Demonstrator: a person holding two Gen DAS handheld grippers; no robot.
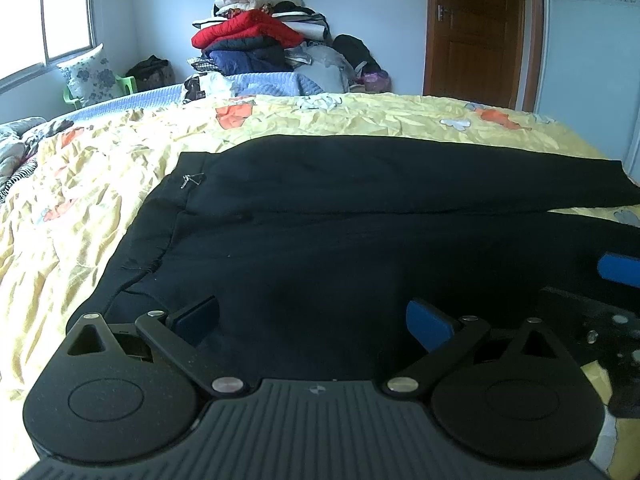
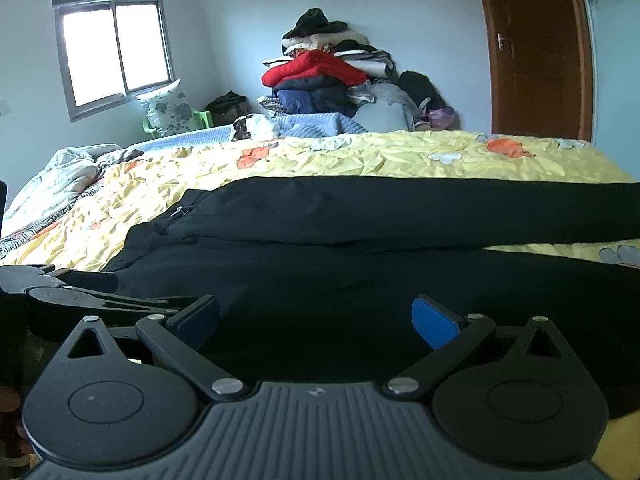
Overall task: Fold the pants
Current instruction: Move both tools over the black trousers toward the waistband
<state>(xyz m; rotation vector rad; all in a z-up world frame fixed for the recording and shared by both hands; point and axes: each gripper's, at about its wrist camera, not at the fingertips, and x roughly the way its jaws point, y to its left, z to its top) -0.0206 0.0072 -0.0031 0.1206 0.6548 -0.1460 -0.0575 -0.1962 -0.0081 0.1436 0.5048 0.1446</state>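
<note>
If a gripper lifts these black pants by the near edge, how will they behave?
The pants will probably drape limply: they lie flat and follow the bedspread. They look thick, so perhaps heavy for cloth. The two legs lie apart, so one may trail behind. Both the left gripper and the right gripper have jaws open.

You're looking across a bed spread with a crumpled yellow floral quilt (image 1: 360,120). Past its far edge a heap of clothes (image 1: 256,40), with a red jacket (image 2: 316,66) in it, leans on the wall. A window (image 2: 116,52) sits left, a wooden door (image 1: 476,32) right, and a flowered pillow (image 2: 168,108) rests on what looks like a green chair (image 1: 126,85).
</note>
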